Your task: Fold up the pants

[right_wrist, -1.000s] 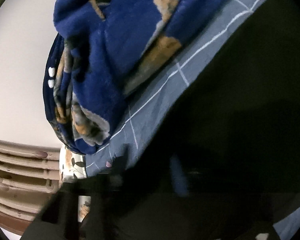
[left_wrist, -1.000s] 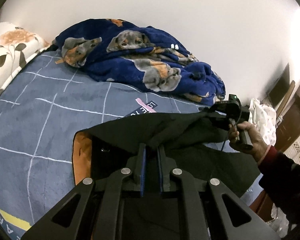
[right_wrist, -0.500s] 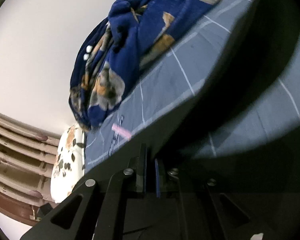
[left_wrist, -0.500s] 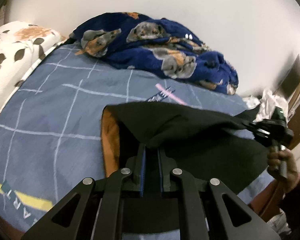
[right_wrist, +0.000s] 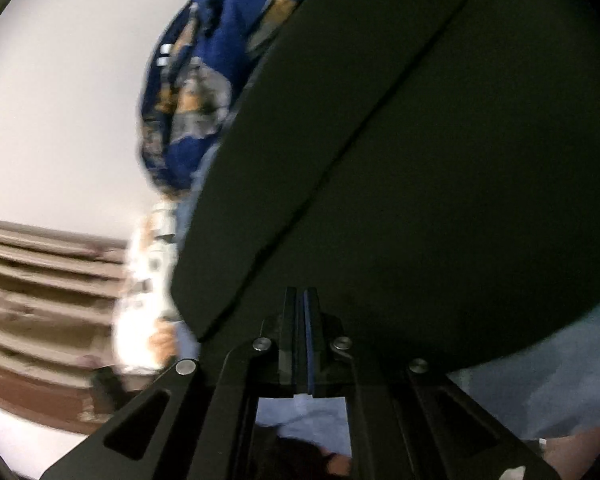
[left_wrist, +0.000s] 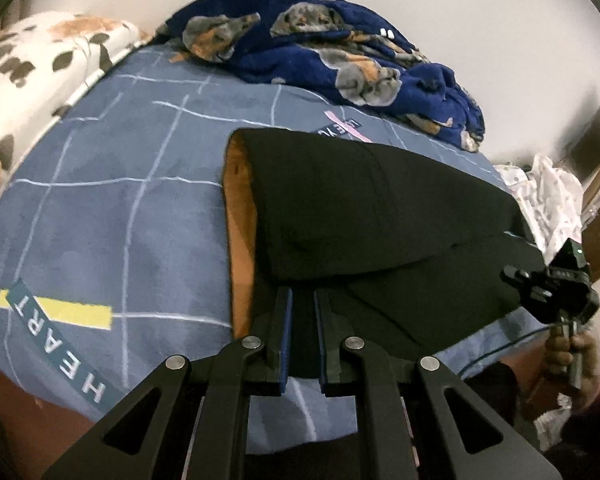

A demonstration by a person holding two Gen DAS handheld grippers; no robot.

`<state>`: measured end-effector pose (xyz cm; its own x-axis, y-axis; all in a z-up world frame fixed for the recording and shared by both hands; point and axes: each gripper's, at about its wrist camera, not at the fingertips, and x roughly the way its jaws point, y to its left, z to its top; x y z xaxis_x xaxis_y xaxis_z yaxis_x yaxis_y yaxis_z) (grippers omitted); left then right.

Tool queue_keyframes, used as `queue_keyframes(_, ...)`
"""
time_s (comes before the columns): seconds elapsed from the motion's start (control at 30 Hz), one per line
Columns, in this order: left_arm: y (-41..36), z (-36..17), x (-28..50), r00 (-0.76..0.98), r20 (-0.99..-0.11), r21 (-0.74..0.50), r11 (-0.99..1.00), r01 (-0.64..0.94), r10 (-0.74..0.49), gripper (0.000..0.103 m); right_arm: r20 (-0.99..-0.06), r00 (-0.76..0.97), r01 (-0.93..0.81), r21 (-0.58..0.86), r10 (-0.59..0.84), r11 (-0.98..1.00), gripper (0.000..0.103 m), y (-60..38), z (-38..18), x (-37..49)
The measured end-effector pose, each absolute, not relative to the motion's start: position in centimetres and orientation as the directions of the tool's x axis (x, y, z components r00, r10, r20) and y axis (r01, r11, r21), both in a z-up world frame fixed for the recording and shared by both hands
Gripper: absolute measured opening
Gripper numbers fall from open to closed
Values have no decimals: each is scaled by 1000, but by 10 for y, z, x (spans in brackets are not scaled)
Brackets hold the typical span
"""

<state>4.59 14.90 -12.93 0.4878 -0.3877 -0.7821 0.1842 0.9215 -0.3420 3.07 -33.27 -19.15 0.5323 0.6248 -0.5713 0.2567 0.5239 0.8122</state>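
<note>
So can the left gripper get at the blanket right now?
Probably not yet: the left gripper is shut on the pants. Once it lets go, only sheet lies between it and the blanket.

pants (left_wrist: 364, 216): black, orange lining | bedsheet (left_wrist: 112, 216): blue, white grid | blanket (left_wrist: 340, 52): navy, dog print | pillow (left_wrist: 32, 56): white, floral

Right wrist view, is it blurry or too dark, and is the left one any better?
Right wrist view: the headboard and pillow smear sideways with motion blur, and the black pants fill the view as a near-featureless dark mass. Left wrist view: sharper and evenly lit, though the fisheye curves the bedsheet grid and darkens the corners.
</note>
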Motion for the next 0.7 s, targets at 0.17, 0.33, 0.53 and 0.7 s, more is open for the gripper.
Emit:
queue_keyframes(0.17,131,-129,49,461,-788,-338,912,232,-409,12,-535,595,244,831,600,500,23,-358,-183,54)
queue_keyframes(0.33,119,-138,55,430,-796,-361,905,226,-425,13,-507,619,291,857,600,425,43,-377,-202,78)
queue_keyframes(0.53,119,-153,62,405,-799,-407,895,181,-445,14,-514,616,321,856,597,405,43,-368,-214,91)
queue_keyframes(0.7,125,-164,66,386,-787,-474,872,120,-481,15,-570,618,340,815,541,470,43,-357,-211,105)
